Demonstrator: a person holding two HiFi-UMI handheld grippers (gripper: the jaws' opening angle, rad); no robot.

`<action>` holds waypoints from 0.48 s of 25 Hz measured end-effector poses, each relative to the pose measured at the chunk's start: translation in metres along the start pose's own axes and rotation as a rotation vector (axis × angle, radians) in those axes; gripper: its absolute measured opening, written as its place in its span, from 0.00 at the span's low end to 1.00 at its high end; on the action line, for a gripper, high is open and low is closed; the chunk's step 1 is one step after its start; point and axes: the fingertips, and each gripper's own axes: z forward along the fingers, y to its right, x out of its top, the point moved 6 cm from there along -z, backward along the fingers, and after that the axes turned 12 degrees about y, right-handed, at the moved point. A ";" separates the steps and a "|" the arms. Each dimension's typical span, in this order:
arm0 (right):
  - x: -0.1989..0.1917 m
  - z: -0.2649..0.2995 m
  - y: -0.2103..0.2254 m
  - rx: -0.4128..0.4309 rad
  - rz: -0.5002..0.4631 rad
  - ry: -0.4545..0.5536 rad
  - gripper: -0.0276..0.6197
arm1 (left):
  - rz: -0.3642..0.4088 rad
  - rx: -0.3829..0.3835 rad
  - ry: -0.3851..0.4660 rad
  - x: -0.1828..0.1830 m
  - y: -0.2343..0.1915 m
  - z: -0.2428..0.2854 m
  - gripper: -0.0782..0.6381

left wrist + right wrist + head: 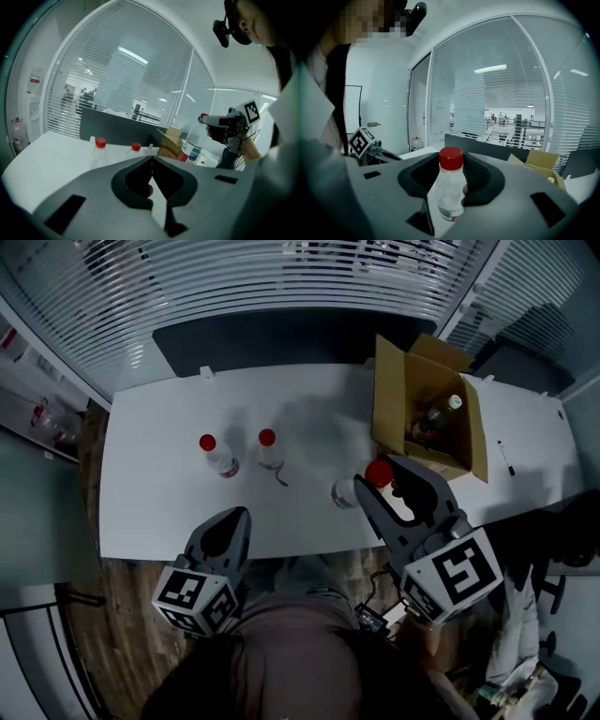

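Currently, your right gripper (382, 489) pinches a red-capped bottle (449, 186) in its jaws. Your left gripper (152, 164) shows jaws pressed together, empty.

Three red-capped bottles: left bottle (218, 459), middle bottle (270, 452), held bottle (354, 487). One cardboard box (392, 397) on the worktop (159, 484). Two grippers: left gripper (238, 516), right gripper (378, 477).

A white rectangular counter (169, 493) fills the middle. Beyond it, at twelve o'clock, a dark grey partition panel (281, 338) stands before glass walls with white slatted blinds (281, 277). Brown wood-plank floor (117, 615) shows at seven o'clock. Long ceiling strip lights (133, 55) glow beyond the glass.
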 end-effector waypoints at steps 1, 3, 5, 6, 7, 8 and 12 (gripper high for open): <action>-0.002 0.006 -0.007 0.009 0.007 -0.005 0.31 | -0.001 0.004 -0.001 0.001 -0.005 -0.004 0.12; -0.006 0.018 -0.019 0.030 0.017 -0.014 0.31 | -0.001 0.013 -0.001 0.002 -0.015 -0.013 0.12; -0.009 0.029 -0.033 0.055 0.023 -0.018 0.31 | -0.002 0.023 0.001 0.002 -0.026 -0.023 0.12; -0.011 0.034 -0.040 0.065 0.026 -0.022 0.31 | -0.002 0.028 0.002 0.003 -0.031 -0.028 0.12; -0.012 0.039 -0.047 0.073 0.029 -0.026 0.31 | -0.003 0.034 0.003 0.004 -0.037 -0.033 0.12; -0.013 0.045 -0.053 0.081 0.030 -0.030 0.31 | -0.003 0.040 0.003 0.004 -0.042 -0.037 0.12; -0.019 0.067 -0.078 0.115 0.033 -0.037 0.31 | -0.005 0.070 0.004 0.005 -0.062 -0.056 0.12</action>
